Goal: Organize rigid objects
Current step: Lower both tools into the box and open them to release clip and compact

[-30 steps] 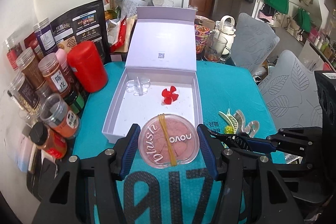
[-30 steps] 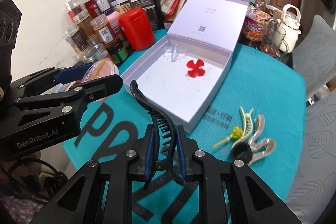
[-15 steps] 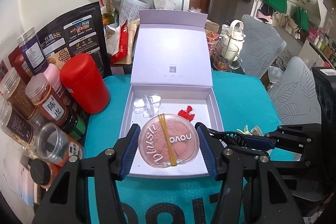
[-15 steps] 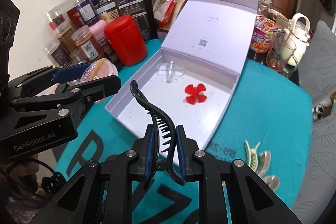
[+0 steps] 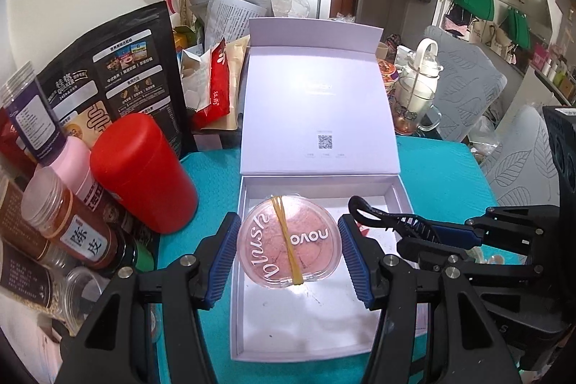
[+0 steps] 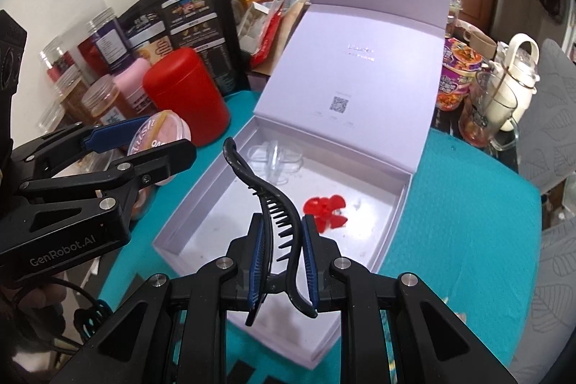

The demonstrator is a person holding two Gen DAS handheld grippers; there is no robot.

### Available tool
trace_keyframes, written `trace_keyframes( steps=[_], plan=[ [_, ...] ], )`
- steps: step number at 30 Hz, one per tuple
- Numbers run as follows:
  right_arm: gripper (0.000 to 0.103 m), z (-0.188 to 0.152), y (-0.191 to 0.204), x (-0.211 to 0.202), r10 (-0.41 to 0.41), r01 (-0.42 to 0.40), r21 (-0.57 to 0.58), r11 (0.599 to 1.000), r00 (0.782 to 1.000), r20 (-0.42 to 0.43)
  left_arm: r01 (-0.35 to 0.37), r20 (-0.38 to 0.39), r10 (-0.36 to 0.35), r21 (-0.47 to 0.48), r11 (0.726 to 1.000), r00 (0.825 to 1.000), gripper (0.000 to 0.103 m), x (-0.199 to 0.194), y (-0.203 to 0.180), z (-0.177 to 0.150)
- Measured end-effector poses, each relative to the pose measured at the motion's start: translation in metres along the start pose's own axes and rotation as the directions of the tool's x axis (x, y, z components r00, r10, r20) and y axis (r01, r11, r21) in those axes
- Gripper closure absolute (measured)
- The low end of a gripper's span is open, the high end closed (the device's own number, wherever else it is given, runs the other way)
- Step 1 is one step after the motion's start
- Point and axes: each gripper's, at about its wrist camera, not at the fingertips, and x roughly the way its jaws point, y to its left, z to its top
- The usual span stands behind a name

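Observation:
My left gripper is shut on a round pink blush compact with a yellow rubber band, held over the open lilac box. The compact also shows in the right wrist view. My right gripper is shut on a black hair claw clip, held above the box's near edge. The clip shows in the left wrist view. Inside the box lie a red clip and a clear clip.
A red canister and several spice jars crowd the left. Black pouches and snack bags stand behind. A glass kettle and cup noodles sit at the back right. Teal cloth covers the table.
Both grippers have moved forward toward the box. The compact now hangs over the box interior and the black clip over its near edge. The clips on the cloth have left the right view.

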Motion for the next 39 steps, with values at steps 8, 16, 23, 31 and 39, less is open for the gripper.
trace_keyframes(
  steps=[8,16,23,31,39],
  plan=[
    [0.083,0.015,-0.017,0.033,-0.036,0.036,0.015,0.999,0.999,-0.024,0.023,-0.03,-0.024,-0.012,1.0,0.999,0.048,0.04,0.01,0.006],
    [0.083,0.026,-0.038,0.064,-0.075,0.075,0.003,0.997,0.997,-0.031,0.036,-0.048,-0.036,0.007,0.999,0.998,0.048,0.08,0.008,0.01],
    [0.083,0.027,-0.051,0.091,-0.071,0.071,0.004,0.997,0.996,-0.053,0.024,-0.073,-0.023,0.016,1.0,0.997,0.048,0.108,0.01,0.01],
    [0.083,0.024,-0.058,0.108,-0.059,0.06,0.008,0.998,0.995,-0.077,0.032,-0.106,-0.031,0.009,0.999,0.994,0.048,0.131,0.011,0.007],
    [0.083,0.025,-0.062,0.118,-0.059,0.061,0.019,0.998,0.994,-0.093,0.035,-0.158,-0.035,-0.003,0.999,0.987,0.048,0.146,0.009,0.006]
  ],
)
